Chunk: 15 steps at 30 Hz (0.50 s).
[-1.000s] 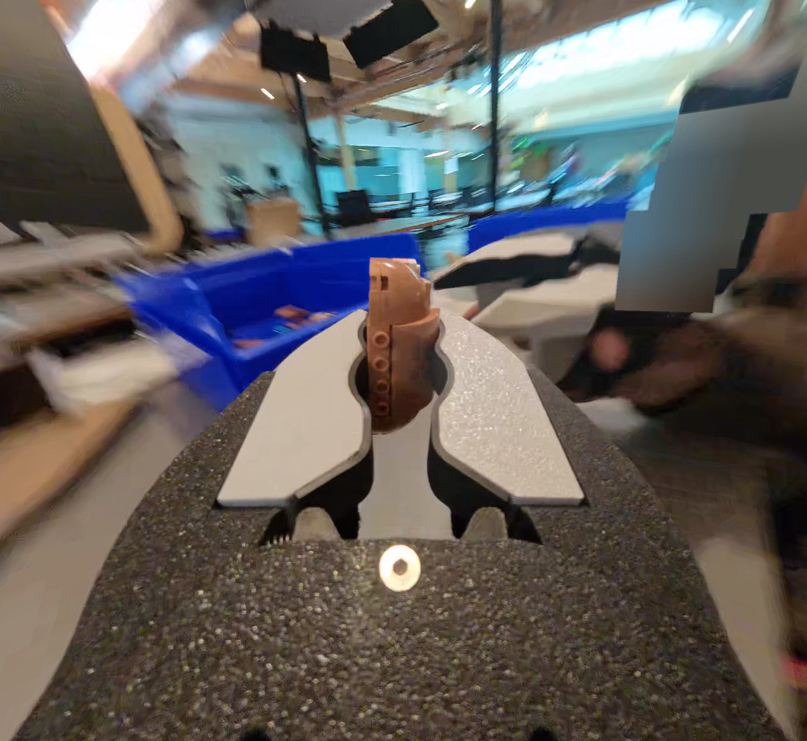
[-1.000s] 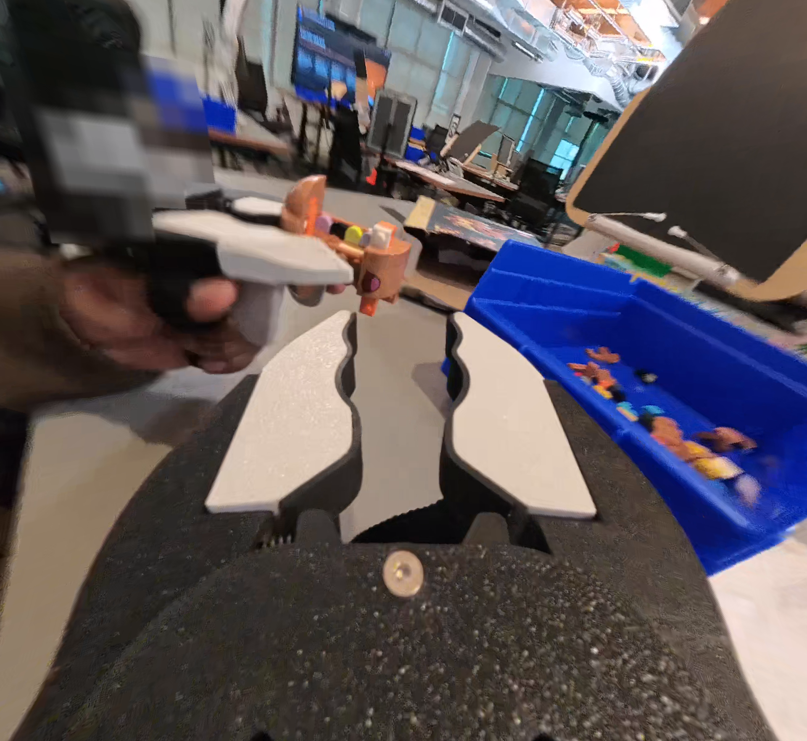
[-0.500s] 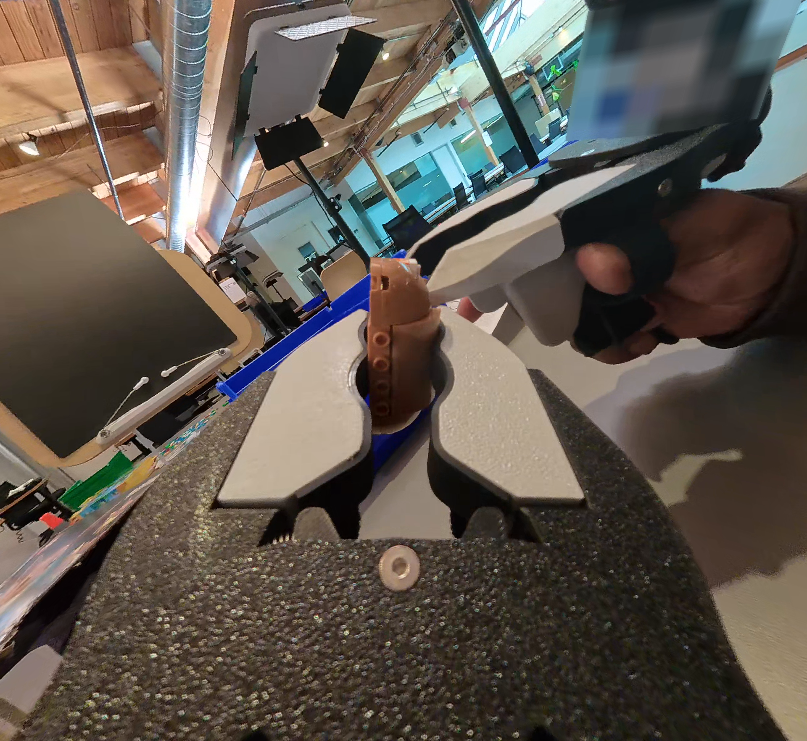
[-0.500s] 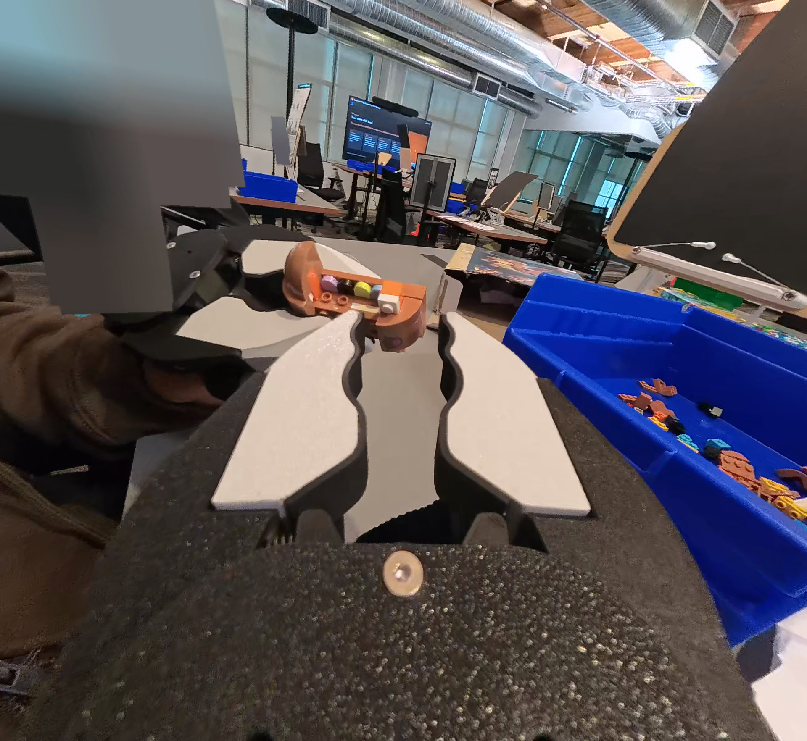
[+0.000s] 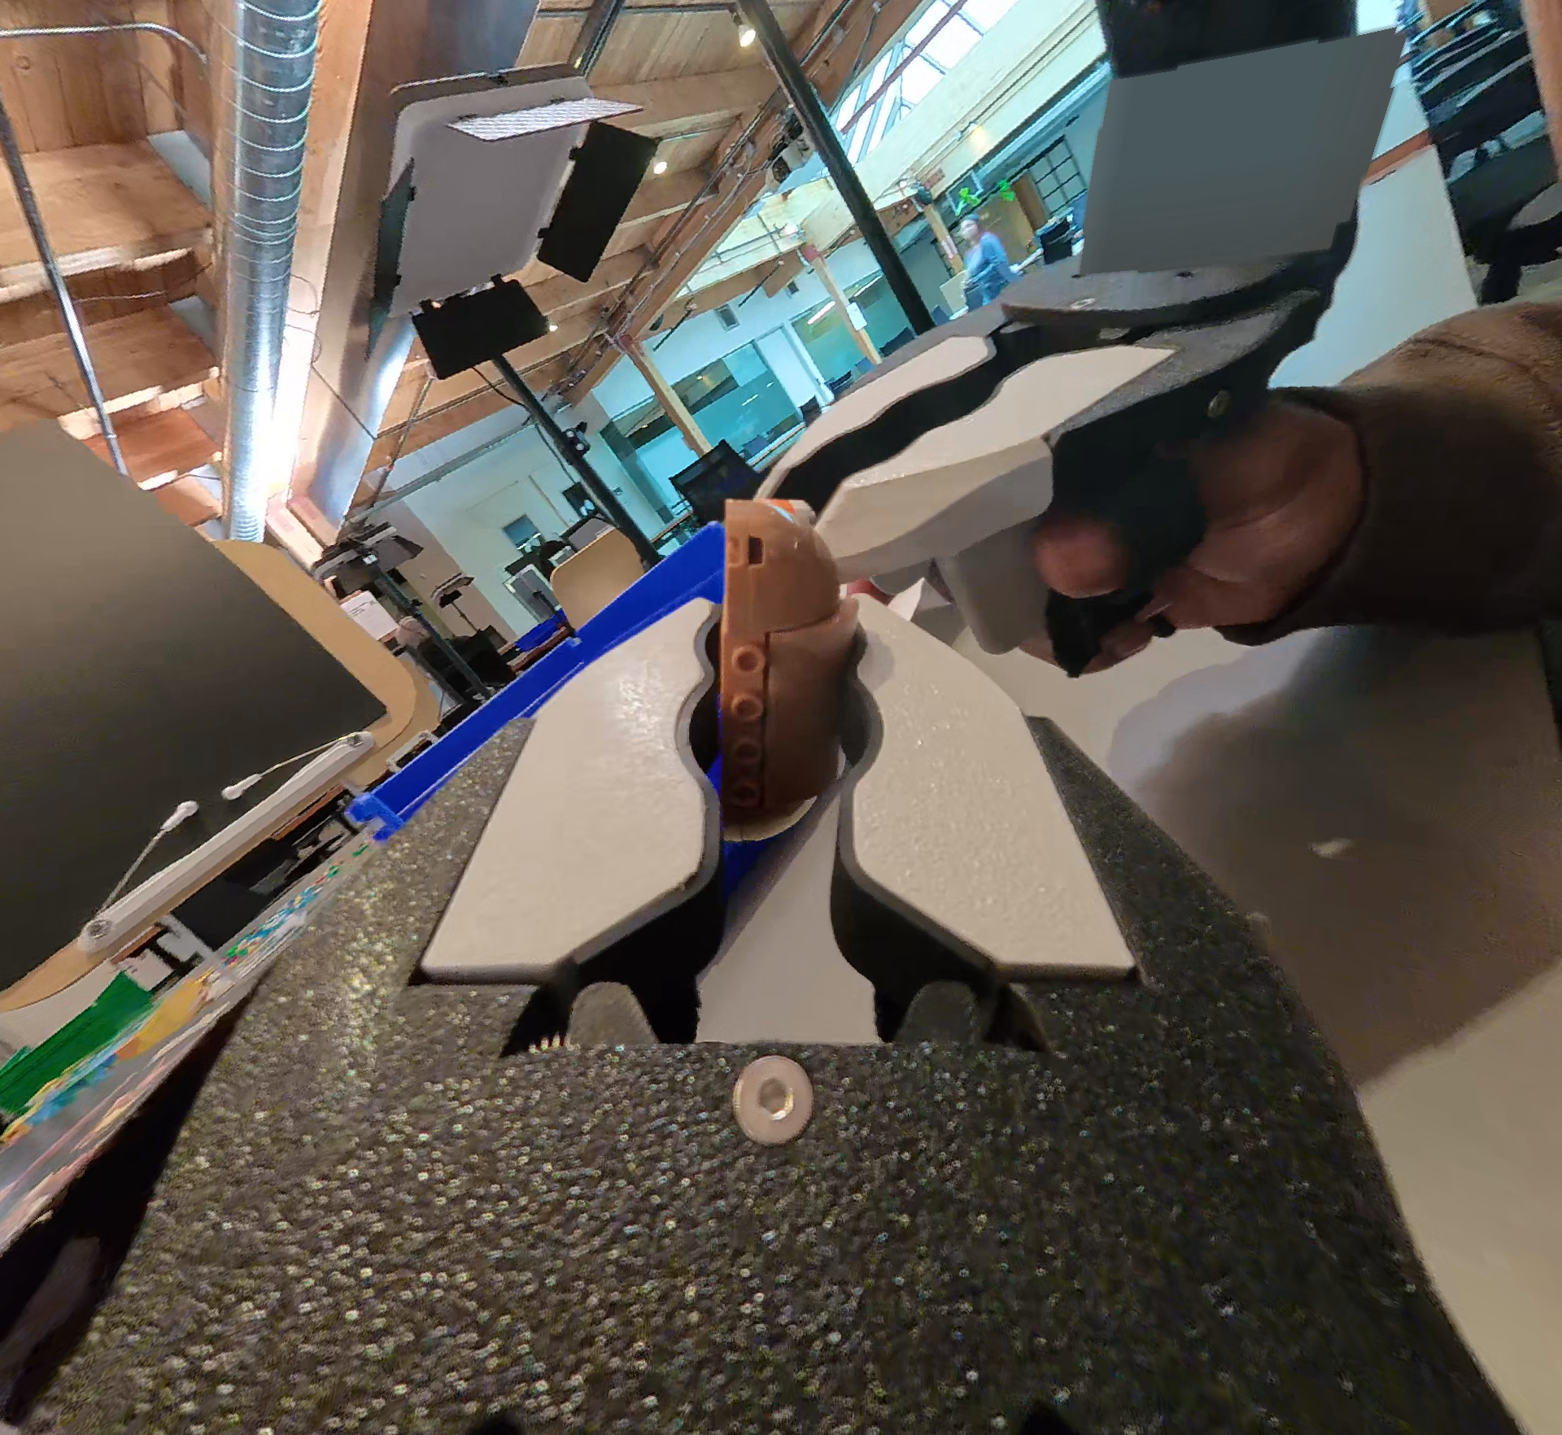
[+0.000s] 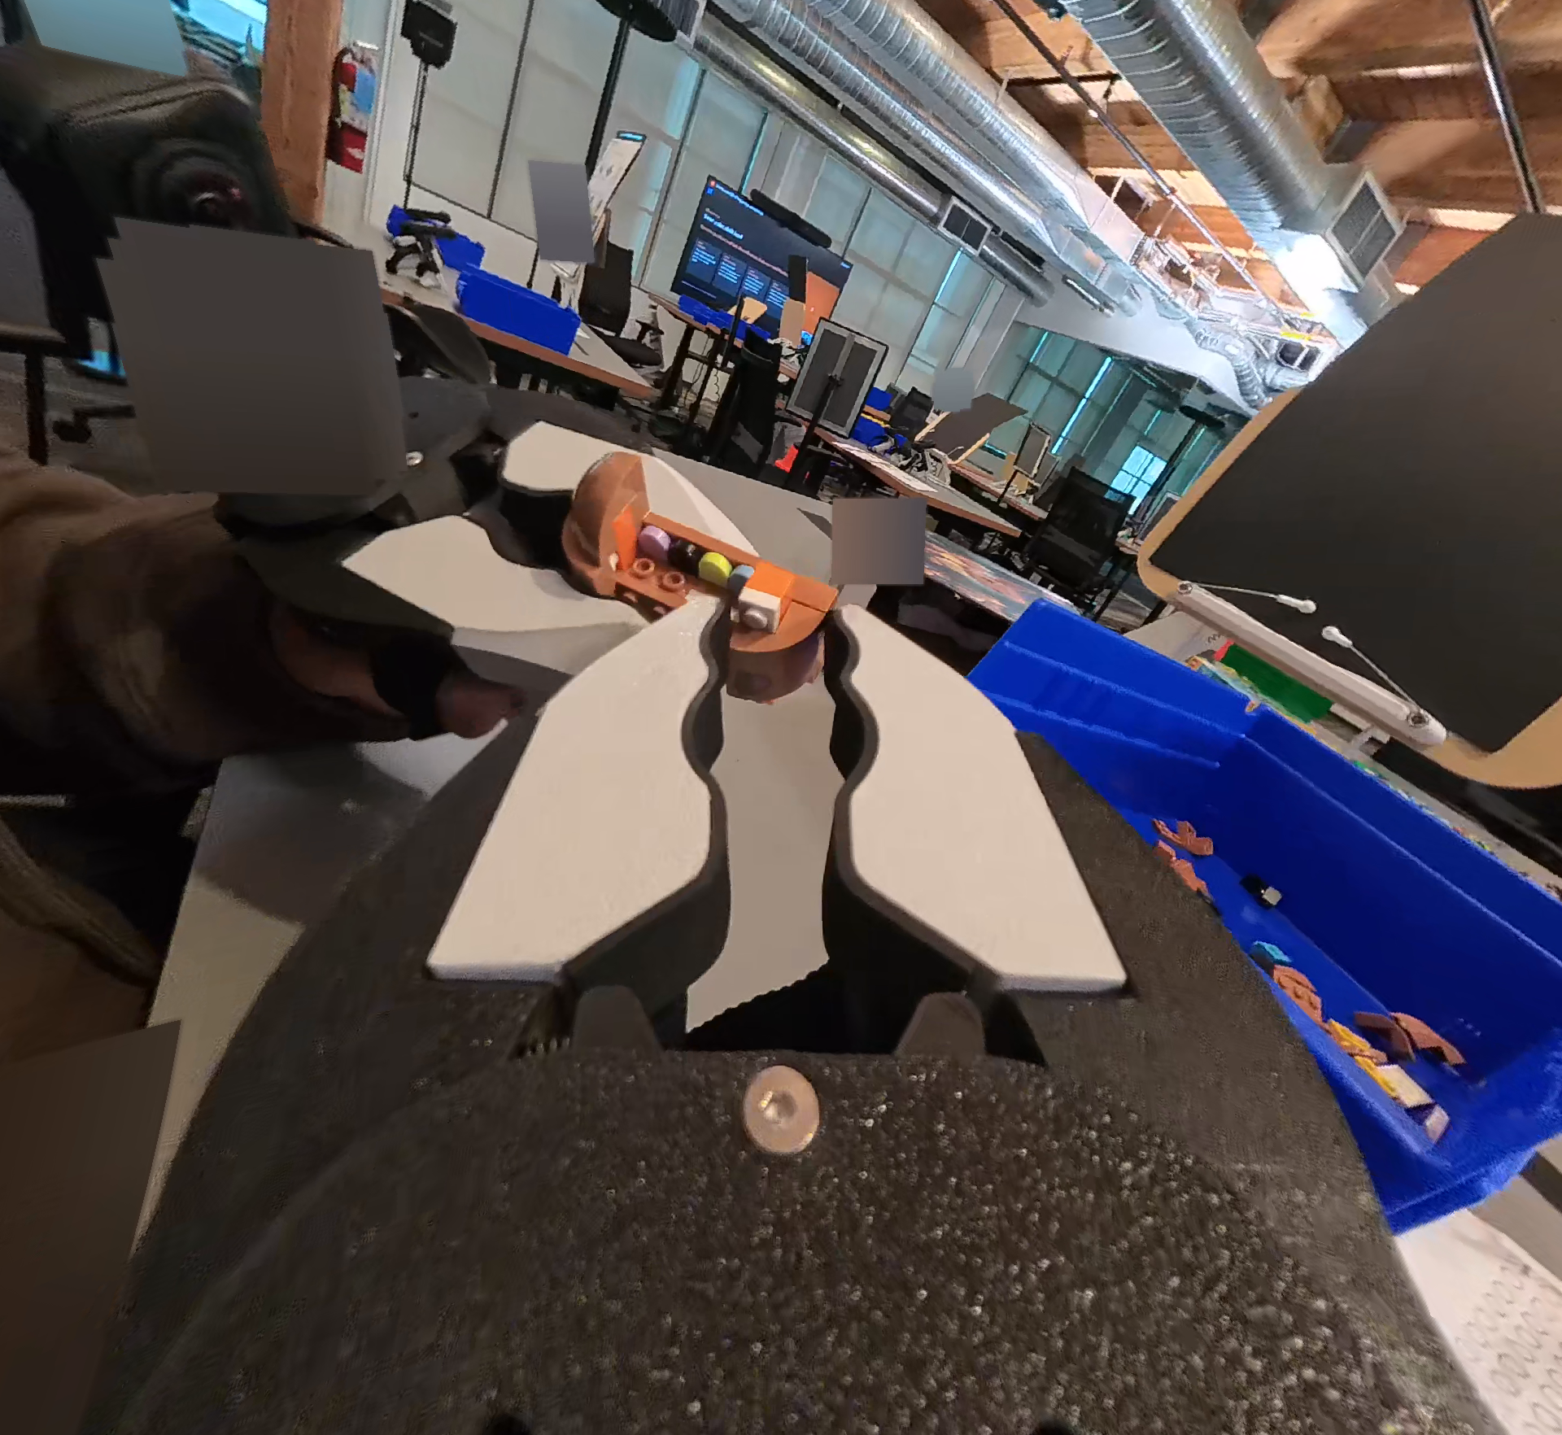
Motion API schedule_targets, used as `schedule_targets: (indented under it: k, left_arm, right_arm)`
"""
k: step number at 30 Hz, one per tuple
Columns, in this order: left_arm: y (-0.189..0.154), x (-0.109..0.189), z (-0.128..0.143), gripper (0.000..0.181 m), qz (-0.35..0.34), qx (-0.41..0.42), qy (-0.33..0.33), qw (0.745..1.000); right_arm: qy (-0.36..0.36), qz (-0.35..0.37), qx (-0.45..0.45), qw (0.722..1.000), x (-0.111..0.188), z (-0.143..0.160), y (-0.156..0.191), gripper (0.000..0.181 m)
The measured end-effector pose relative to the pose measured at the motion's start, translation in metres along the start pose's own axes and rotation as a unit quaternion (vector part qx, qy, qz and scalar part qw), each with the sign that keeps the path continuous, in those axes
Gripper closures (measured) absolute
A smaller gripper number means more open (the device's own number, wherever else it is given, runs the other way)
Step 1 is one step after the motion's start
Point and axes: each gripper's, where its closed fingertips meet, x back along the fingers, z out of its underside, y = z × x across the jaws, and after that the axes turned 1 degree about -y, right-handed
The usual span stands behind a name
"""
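**A:** Brown plastic first, in the left wrist view: what does the left hand-held gripper (image 5: 782, 684) have?

**B:** It is closed down onto a small brick-built model (image 5: 773, 676), a rounded brown shell with a row of studs along one edge, held upright in the notch between the pads. The right hand-held gripper (image 5: 832, 541) comes in from the right in a person's hand (image 5: 1200, 549), its tips touching the model's top. A blue bin (image 5: 541, 693) sits behind, a black board (image 5: 144, 676) to the left.

**A:** And the right wrist view?

**B:** There the right one's tips (image 6: 773, 621) stand narrowly apart around the model's near end (image 6: 769, 634); whether they press it cannot be told. The model (image 6: 701, 562) lies lengthwise, showing an orange tray with small coloured round pieces and a white brick. The left one (image 6: 541, 541) holds its far end. The bin (image 6: 1268, 845), with loose bricks inside, stands on the bench (image 6: 245, 913) to the right.

**A:** How would it handle?

**B:** Likely light, stiff and slick, and apt to pop apart at the joints. The solid brown shell looks the safer hold, not the tiny studs.
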Motion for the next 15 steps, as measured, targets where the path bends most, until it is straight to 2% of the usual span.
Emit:
schedule_targets:
  k: [2,5,9,15]
  left_arm:
    - [-0.001,0.003,-0.003,0.157,0.021,0.025,-0.015,0.999]
    - [-0.003,0.006,-0.004,0.157,0.077,0.109,-0.025,0.991]
    - [-0.001,0.004,-0.001,0.157,0.076,0.126,-0.019,0.989]
    - [0.006,0.004,0.004,0.157,0.079,0.214,-0.02,0.973]
  right_arm:
    - [-0.002,-0.015,0.009,1.0,0.003,-0.001,0.002,0.163]
    - [-0.01,-0.042,0.02,0.999,0.007,-0.004,0.007,0.163]
    - [-0.004,-0.033,0.001,0.999,0.005,0.0,0.003,0.163]
    - [0.0,-0.007,-0.008,1.0,0.004,0.001,-0.006,0.163]
